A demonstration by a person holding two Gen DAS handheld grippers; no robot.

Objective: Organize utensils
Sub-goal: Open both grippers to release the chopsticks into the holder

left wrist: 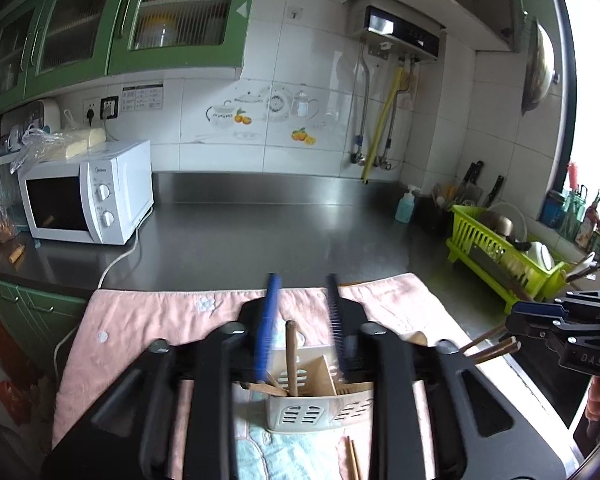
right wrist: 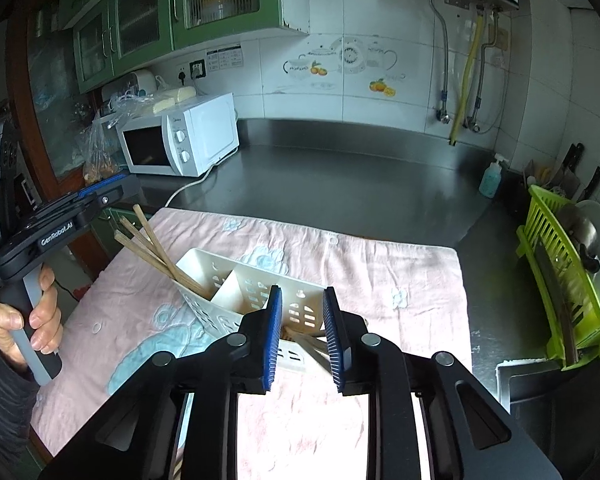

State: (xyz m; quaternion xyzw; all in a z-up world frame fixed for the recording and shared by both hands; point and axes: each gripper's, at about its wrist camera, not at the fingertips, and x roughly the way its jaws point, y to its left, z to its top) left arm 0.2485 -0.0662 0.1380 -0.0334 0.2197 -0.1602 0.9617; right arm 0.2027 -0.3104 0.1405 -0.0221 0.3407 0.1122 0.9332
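Both jaws part-open, gripping nothing: left gripper [left wrist: 300, 316] and right gripper [right wrist: 302, 336] over white utensil holder [right wrist: 236, 280] on pink towel [right wrist: 400, 272]. Chopsticks [right wrist: 152, 248] lean in its left compartment. Release cleanly, lift straight, avoid tipping holder.

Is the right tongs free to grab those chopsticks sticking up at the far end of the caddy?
Probably yes: the right tongs stand open above the caddy, and nothing blocks the chopsticks.
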